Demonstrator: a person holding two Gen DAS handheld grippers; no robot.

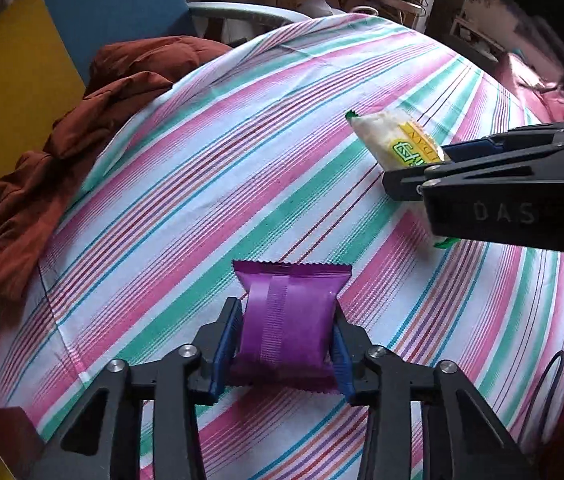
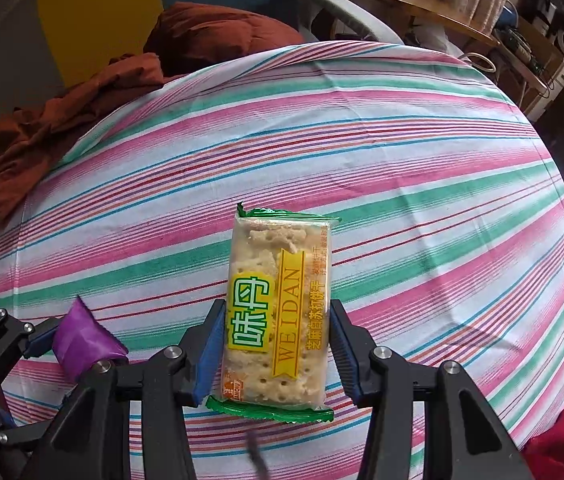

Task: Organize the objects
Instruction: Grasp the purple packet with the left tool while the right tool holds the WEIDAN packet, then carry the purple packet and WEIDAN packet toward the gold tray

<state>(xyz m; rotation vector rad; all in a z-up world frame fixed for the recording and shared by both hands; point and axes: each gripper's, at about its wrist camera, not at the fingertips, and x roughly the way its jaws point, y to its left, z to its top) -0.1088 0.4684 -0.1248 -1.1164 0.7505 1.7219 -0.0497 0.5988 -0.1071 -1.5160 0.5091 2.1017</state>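
Both packets are in hand above the pink, green and white striped cloth (image 2: 422,152), so the step looks like the carry between pick-up and set-down. The left gripper (image 1: 287,340) has its blue-padded fingers closed against the sides of the glossy purple foil snack packet (image 1: 288,312), and the right gripper (image 2: 276,340) is clamped likewise on the clear, yellow-labelled cracker packet with green crimped ends (image 2: 278,304). Next, each packet probably needs a tidy resting spot on that cloth, away from the crumpled rust-brown garment (image 2: 62,120) at its far-left edge, before the fingers open.
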